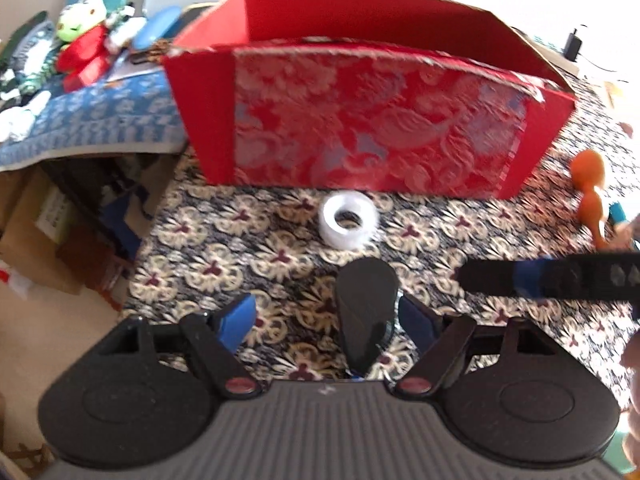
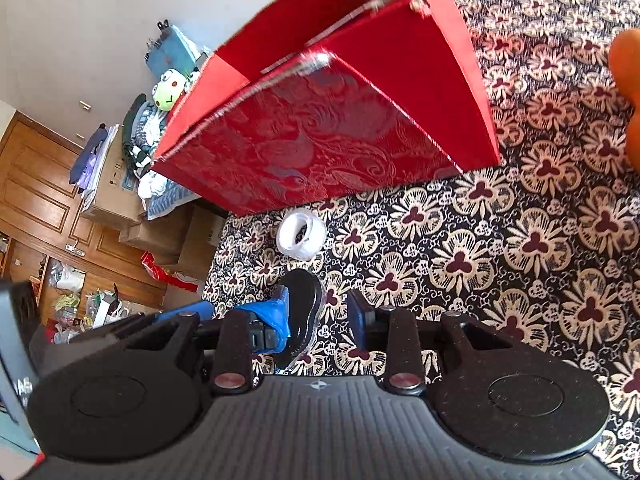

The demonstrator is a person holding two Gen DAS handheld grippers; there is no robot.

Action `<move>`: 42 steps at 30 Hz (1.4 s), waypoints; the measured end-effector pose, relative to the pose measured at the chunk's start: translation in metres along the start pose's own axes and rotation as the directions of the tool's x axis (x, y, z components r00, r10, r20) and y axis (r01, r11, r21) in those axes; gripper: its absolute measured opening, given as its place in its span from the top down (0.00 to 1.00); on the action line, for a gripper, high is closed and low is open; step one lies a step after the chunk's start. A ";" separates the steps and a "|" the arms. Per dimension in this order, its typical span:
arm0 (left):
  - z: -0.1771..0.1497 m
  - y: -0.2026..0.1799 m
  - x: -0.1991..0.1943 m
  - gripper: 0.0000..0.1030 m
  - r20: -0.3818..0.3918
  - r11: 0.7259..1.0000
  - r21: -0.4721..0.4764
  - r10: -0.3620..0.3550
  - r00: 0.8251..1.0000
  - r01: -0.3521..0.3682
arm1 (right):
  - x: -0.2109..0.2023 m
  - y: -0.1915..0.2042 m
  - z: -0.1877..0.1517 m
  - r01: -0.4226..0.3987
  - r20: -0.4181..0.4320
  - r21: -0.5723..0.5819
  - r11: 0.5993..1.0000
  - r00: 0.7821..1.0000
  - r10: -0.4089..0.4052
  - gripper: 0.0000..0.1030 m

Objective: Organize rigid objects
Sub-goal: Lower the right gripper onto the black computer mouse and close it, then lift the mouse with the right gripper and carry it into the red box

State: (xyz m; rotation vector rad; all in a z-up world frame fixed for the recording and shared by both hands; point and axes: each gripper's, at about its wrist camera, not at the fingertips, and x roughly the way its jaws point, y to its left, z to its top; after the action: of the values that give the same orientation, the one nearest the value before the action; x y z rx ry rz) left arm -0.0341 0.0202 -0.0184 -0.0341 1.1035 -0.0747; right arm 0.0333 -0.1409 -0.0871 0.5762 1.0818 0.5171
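Observation:
A glossy black oval object lies on the flower-patterned cloth. My left gripper is open wide, one blue pad on either side of the object and neither touching it. A white tape roll lies just beyond, in front of the big red box. One finger of the right gripper reaches in from the right, short of the black object. In the right wrist view my right gripper is open with a narrower gap, and the black object lies low by its left pad. There the tape roll sits ahead, under the red box.
An orange pear-shaped toy and a small blue item lie to the right of the box. Beyond the table's left edge, a green-faced plush sits on a blue patterned cloth. Cardboard boxes and wooden cupboards stand beyond.

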 end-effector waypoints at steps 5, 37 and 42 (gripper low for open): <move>-0.003 -0.005 0.007 0.20 -0.002 0.997 0.034 -0.076 0.997 0.076 | 0.011 0.001 0.004 0.002 -0.030 0.008 1.000 1.000 -0.002 0.85; 0.001 0.004 0.031 0.65 -0.060 0.976 0.033 -0.213 0.975 0.215 | 0.044 -0.004 0.008 -0.034 -0.142 0.074 0.997 0.989 0.044 0.84; 0.003 0.007 0.026 0.64 -0.064 0.962 0.003 -0.274 0.960 0.274 | 0.036 -0.015 0.009 -0.040 -0.128 0.116 0.992 0.990 0.055 0.82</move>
State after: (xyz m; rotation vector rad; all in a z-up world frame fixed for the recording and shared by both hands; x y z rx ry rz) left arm -0.0191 0.0252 -0.0405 -0.1757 1.1563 -0.3328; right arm 0.0563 -0.1303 -0.1172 0.6766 1.2302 0.5434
